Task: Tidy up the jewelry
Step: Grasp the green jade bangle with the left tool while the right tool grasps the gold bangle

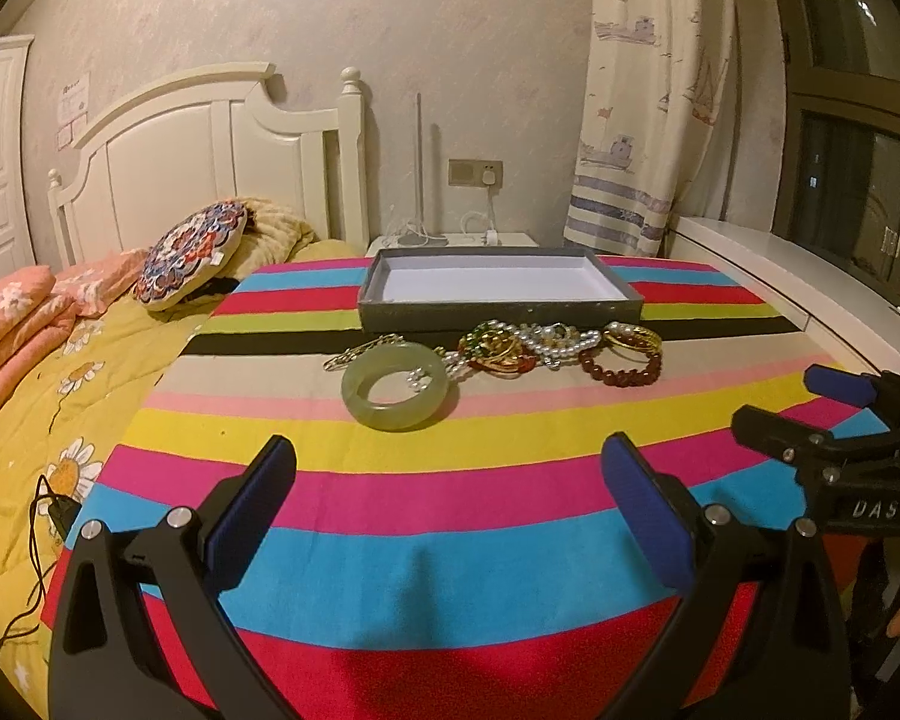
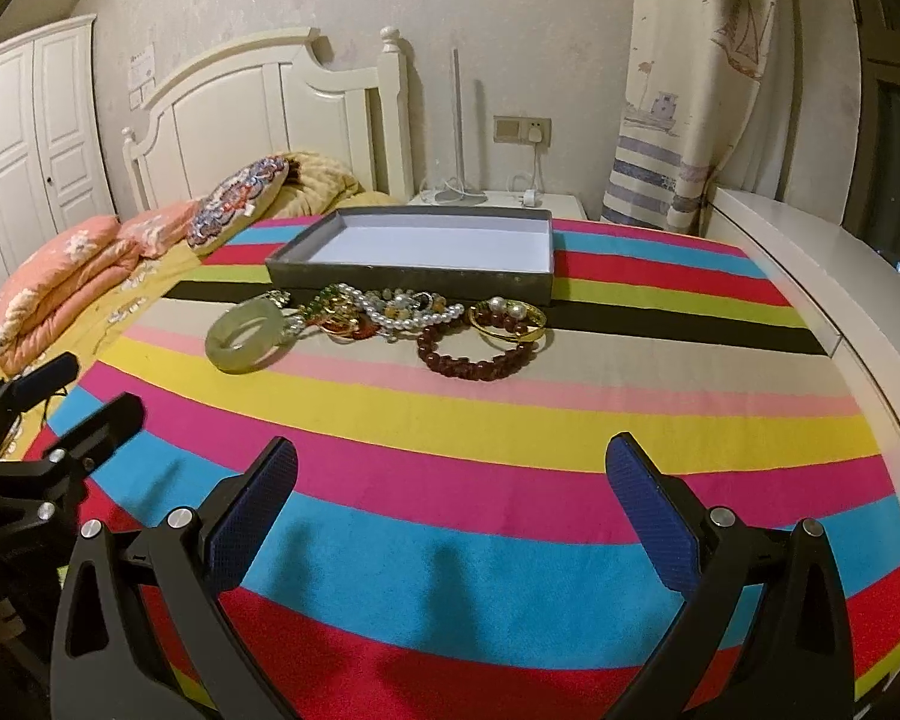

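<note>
Left wrist view: left gripper [image 1: 449, 461] spread wide, holding nothing; right gripper [image 2: 451, 463] likewise. Jewelry pile [image 1: 498, 354], seemingly 5 pieces, lies against the gray tray [image 1: 498, 306] on striped cloth [image 1: 450, 540].

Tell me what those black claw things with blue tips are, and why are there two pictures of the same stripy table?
Those claws are grippers, tools a person squeezes by hand, one in each hand. Each carries a little camera looking out along its two fingers, so there are two pictures. One shows the left gripper up close, the other shows the right gripper. Both are open and hold nothing. On the striped cloth lies a heap of jewelry: a pale green bangle, a white pearl strand, a dark red bead bracelet and a gold bangle. Just behind them sits a flat grey box with nothing in it. Probably the jewelry goes into it.
</note>
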Available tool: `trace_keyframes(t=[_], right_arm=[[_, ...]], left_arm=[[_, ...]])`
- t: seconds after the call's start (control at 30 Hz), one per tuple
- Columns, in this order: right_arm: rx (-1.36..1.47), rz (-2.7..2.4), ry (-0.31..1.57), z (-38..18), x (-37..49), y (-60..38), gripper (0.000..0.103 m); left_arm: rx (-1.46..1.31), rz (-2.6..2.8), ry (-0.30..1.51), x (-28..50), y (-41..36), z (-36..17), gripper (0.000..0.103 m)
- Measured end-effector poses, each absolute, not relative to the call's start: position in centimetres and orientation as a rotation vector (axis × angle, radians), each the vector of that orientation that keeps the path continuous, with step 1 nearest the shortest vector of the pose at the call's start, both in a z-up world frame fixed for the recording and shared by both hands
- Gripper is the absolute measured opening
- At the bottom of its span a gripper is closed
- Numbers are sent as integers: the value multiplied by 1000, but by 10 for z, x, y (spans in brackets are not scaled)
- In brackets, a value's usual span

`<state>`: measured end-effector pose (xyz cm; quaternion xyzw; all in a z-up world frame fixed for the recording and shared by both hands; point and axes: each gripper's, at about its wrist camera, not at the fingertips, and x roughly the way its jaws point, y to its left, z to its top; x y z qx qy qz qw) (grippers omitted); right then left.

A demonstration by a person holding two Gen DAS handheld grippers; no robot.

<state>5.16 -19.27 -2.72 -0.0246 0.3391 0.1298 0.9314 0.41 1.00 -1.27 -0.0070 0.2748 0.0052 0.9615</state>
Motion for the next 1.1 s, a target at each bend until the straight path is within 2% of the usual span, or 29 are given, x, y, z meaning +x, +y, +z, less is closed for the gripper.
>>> trace_keyframes(t=[0.4, 0.77, 0.83, 1.1], right_arm=[[-1, 340, 773, -47, 108, -217, 96], [22, 376, 931, -71, 175, -215, 93], [8, 397, 960, -75, 182, -208, 87], [62, 395, 961, -72, 214, -214, 85]], left_arm=[[-93, 51, 672, 57, 66, -26, 101], [-85, 70, 828, 145, 64, -49, 101], [-53, 70, 849, 155, 61, -51, 101], [5, 34, 862, 176, 57, -65, 98]])
